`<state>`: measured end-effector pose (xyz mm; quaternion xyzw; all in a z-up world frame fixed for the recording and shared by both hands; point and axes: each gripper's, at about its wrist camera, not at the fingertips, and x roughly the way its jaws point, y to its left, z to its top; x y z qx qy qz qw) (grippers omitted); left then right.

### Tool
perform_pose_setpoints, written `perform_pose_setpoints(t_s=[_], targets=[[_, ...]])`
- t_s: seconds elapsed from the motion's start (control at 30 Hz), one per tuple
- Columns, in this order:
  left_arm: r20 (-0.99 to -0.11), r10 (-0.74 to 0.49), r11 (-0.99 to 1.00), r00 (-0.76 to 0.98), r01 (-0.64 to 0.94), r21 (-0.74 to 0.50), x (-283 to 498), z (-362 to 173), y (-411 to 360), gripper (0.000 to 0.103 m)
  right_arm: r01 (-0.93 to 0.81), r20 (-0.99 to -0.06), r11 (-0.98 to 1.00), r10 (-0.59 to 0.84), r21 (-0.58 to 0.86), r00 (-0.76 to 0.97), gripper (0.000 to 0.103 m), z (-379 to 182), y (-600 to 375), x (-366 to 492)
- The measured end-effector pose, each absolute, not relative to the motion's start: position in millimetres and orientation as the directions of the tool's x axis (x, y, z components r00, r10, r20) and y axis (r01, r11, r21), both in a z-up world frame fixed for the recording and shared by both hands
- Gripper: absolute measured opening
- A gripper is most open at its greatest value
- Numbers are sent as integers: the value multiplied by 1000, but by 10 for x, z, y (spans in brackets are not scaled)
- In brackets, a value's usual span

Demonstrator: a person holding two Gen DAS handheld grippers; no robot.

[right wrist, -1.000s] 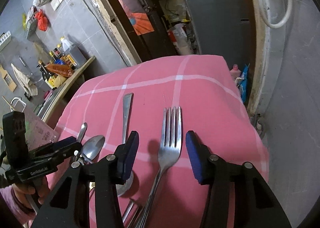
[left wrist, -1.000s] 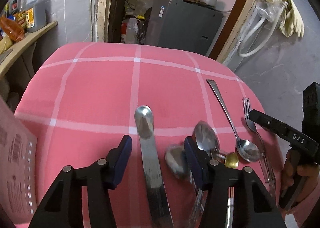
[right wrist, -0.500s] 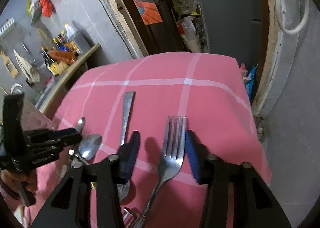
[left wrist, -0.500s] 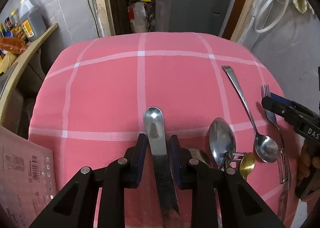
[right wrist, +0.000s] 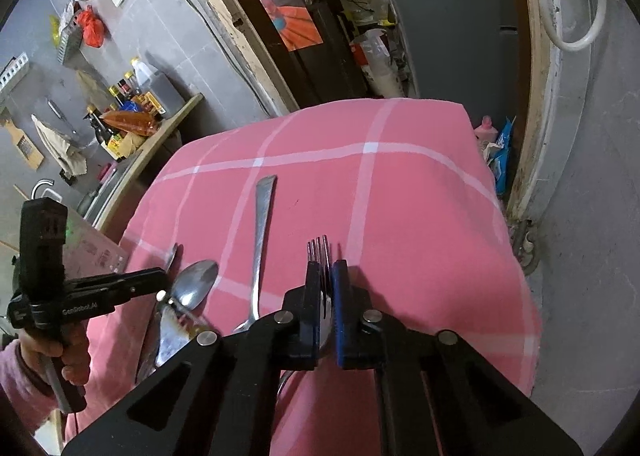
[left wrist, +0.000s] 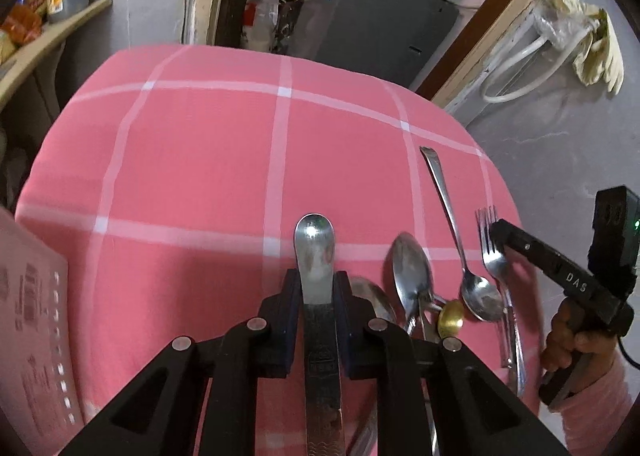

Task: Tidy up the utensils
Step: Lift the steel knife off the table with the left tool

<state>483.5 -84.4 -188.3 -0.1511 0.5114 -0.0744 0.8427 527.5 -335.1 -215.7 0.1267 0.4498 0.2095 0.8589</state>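
Observation:
My left gripper (left wrist: 318, 280) is closing its jaws on the handle of a flat steel utensil (left wrist: 314, 240), and the pads press both its edges. The rounded end pokes out past the fingertips. My right gripper (right wrist: 326, 268) is shut on a fork (right wrist: 319, 250), whose tines stick out beyond the blue pads. The left wrist view shows that fork (left wrist: 490, 252) at the right, with the right gripper (left wrist: 500, 228) on it. A long spoon (left wrist: 452, 224), a larger spoon (left wrist: 410, 268) and a small brass-coloured piece (left wrist: 451, 320) lie between the two grippers.
Everything lies on a pink checked cloth (left wrist: 200, 156) over a table. A printed cardboard box (left wrist: 28, 336) stands at the left edge. A shelf with bottles (right wrist: 132, 112) is to the left, a grey cabinet (left wrist: 380, 28) behind, and a bare concrete floor on the right.
Both grippers have closed from wide open: the left onto the flat utensil's handle, the right onto the fork. The fork's tines now look narrower between the pads.

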Motion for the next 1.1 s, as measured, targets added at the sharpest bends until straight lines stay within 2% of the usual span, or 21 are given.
perform_pose_setpoints(t_s=[0.27, 0.7, 1.1], targets=[[-784, -344, 922, 517, 27, -387, 4649, -1783, -834, 15, -225, -665, 881, 463, 416, 586, 3, -1909, -3443, 4929], [-688, -418, 901, 594, 173, -398, 4306, -1454, -971, 15, -244, -612, 894, 437, 375, 659, 3, -1508, -3339, 4441], [-771, -510, 859, 381, 191, -474, 4594, -1729, -1124, 16, -129, -661, 895, 407, 427, 630, 2, -1816, -3435, 4296]])
